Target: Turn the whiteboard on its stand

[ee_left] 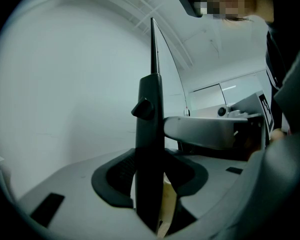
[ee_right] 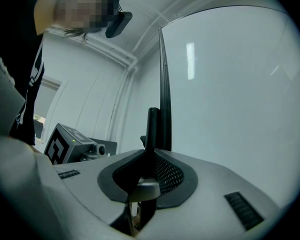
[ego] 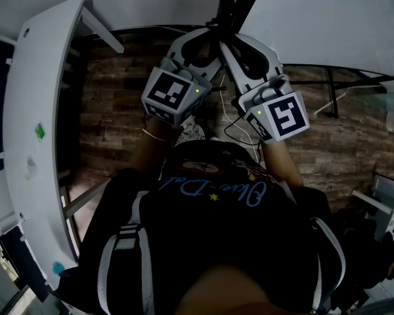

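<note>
Head view: cursive lettering crosses the person's black shirt point(ego: 217, 192), too stylised to read with certainty. Beneath lie a dark wood-plank floor point(ego: 118, 110) and, at left, a white desk point(ego: 33, 110). Farther out, the left gripper point(ego: 203, 44) and right gripper point(ego: 243, 51), each bearing a marker cube point(ego: 285, 115), both clamp the dark bar point(ego: 226, 18) edging the upright whiteboard point(ego: 315, 18), their pads pressed against it.

You're wearing a dark shirt point(ego: 213, 192) that's showing pale cursive lettering, upside down here, and it isn't reading clearly.
</note>
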The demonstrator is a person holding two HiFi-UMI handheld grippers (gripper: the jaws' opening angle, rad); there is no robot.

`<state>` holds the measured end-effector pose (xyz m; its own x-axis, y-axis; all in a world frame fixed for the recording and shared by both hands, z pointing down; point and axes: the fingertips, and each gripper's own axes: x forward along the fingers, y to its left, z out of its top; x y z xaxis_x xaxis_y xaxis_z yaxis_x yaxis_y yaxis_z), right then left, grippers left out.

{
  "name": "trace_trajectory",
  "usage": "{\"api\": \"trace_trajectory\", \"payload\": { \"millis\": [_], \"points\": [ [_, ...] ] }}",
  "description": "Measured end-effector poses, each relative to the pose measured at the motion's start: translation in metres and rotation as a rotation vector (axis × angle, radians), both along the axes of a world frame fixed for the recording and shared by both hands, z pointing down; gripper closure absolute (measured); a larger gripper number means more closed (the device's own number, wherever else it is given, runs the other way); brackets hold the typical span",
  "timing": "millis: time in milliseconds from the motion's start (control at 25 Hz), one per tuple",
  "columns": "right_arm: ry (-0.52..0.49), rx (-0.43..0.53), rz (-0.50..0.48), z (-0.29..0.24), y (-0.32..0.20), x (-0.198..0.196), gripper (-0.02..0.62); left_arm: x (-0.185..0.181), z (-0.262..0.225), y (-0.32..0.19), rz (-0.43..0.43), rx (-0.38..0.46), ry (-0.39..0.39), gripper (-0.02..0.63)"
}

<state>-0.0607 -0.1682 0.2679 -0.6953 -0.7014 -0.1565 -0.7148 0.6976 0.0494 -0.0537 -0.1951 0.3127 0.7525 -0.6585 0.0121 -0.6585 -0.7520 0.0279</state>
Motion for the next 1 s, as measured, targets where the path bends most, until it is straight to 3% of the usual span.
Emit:
{"api": "trace_trajectory", "payload": {
  "millis": [1000],
  "points": [
    [0.006, 0.002, -0.010, 0.000, 0.025, 0.003, 0.529, 0.004, 0.000, 0.027, -0.016, -0.018, -0.006, 0.425]
  ]
}}
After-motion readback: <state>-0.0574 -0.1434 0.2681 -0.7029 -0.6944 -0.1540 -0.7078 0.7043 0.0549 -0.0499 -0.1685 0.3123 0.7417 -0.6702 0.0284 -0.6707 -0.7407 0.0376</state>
